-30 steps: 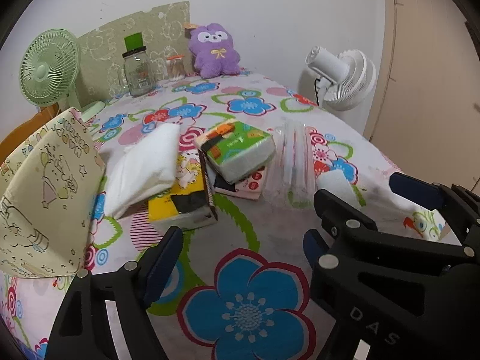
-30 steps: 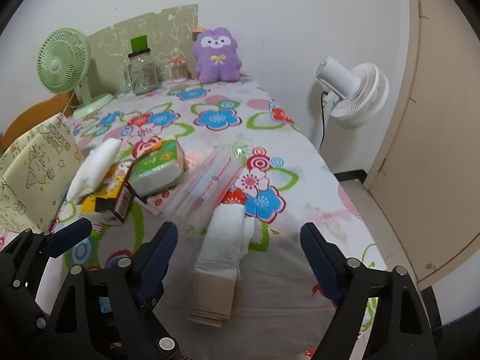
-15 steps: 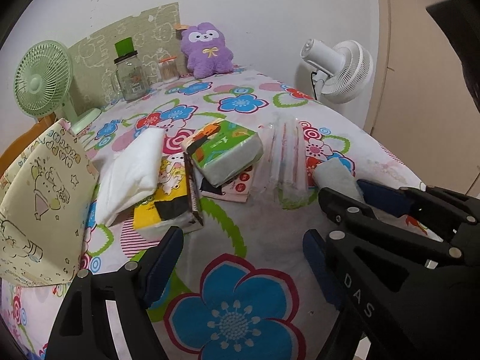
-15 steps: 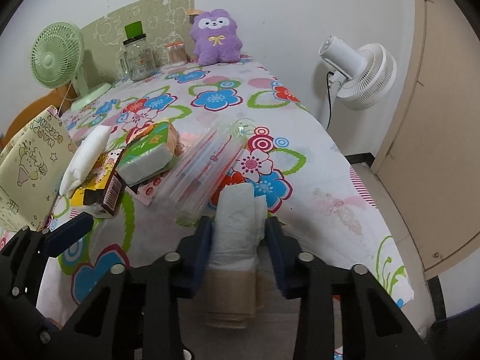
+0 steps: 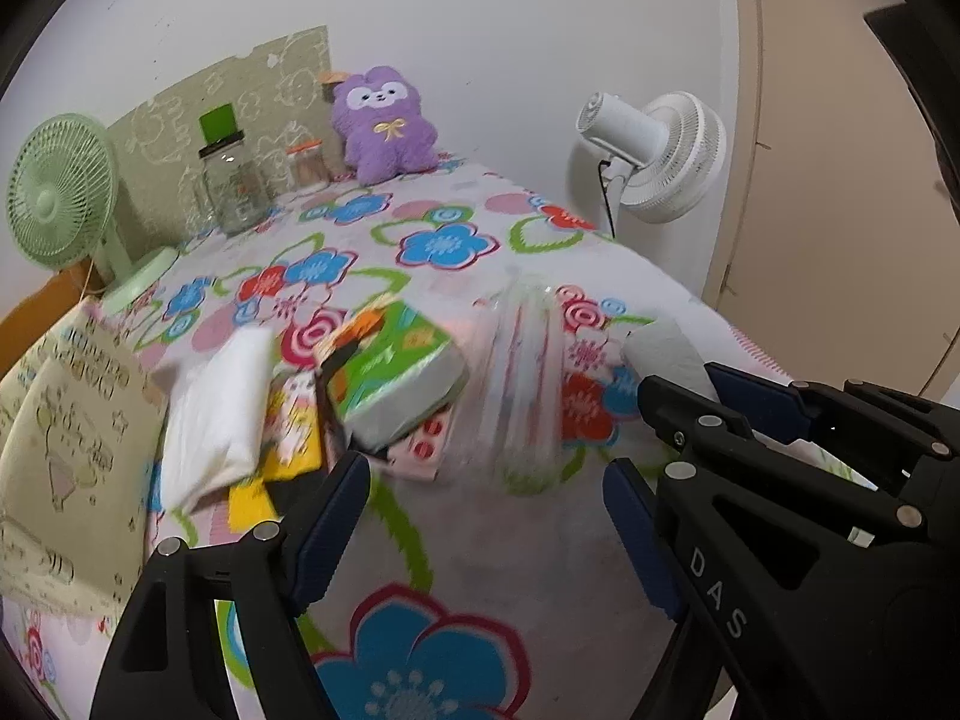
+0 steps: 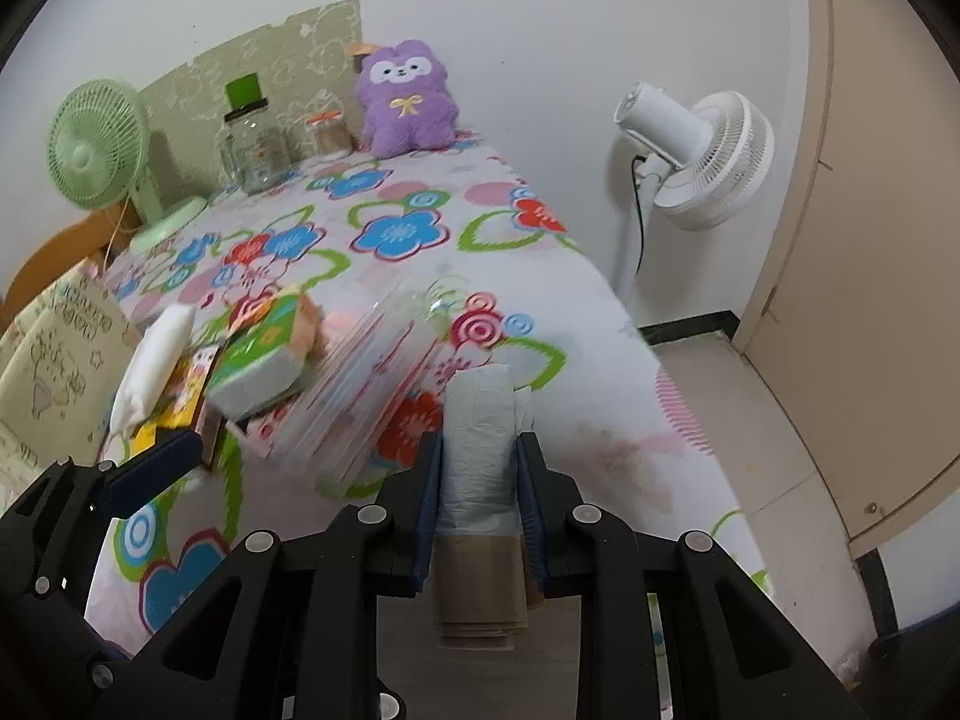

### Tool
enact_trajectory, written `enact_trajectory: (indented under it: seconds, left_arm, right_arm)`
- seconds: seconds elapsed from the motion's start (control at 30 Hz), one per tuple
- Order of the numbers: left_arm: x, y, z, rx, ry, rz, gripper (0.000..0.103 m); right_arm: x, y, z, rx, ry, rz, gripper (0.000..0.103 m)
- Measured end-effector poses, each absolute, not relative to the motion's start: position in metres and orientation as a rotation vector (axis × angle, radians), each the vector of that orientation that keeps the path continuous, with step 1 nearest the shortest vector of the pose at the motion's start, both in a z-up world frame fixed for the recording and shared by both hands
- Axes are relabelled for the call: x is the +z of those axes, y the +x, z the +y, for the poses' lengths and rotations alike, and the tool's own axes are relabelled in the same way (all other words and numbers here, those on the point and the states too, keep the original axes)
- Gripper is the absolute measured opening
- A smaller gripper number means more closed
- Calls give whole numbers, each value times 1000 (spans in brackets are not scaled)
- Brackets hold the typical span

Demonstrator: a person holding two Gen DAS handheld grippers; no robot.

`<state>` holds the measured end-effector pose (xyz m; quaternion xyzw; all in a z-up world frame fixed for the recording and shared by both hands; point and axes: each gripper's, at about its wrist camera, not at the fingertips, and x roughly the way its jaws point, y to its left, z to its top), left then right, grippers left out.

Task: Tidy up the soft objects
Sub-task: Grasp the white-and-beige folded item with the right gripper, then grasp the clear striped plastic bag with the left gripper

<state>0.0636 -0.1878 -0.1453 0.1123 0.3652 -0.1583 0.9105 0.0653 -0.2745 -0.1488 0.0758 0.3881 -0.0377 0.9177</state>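
Note:
My right gripper (image 6: 479,498) is shut on a folded white and tan cloth bundle (image 6: 480,450) and holds it above the near edge of the floral table (image 6: 396,234); the bundle's end also shows in the left wrist view (image 5: 660,348). My left gripper (image 5: 486,516) is open and empty over the table's near part. A green tissue pack (image 5: 396,372) lies on boxes in the middle, a white soft pack (image 5: 216,414) to its left, a clear plastic bag (image 5: 528,378) to its right. A purple plush toy (image 5: 384,126) sits at the far edge.
A cream printed fabric bag (image 5: 66,438) stands at the left. A green fan (image 5: 60,192), glass jars (image 5: 234,186) and a green board stand at the back. A white fan (image 6: 690,162) stands on the floor right of the table, by a beige door (image 6: 870,240).
My right gripper closed on the cloth bundle and has lifted it off the table. My left gripper stayed open and shifted slightly forward.

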Motion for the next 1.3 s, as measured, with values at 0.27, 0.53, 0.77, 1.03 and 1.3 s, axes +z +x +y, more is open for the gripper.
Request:
enact_trajectory:
  seconds: [0.27,0.53,0.77,1.03,1.3]
  left_arm:
    - [-145,82,-200,-316,222,763,82]
    - [-152,99,-203,-288,214,808,61]
    - [-151,101,-201,-280,215,806,39]
    - [-147,99,-193,-302,183,818,24]
    - [-134,89,-185,-323,166,785,22]
  right_arm:
    - [-147,78,-291,-101,178,784,27]
    - [-153,91,-298,-90,208,803,27]
    - [-157,94,-297,-73,224,813,27]
    - [-150,93,-291,-62,223,808,28]
    - [-137,85,-283,-70,206,787,28]
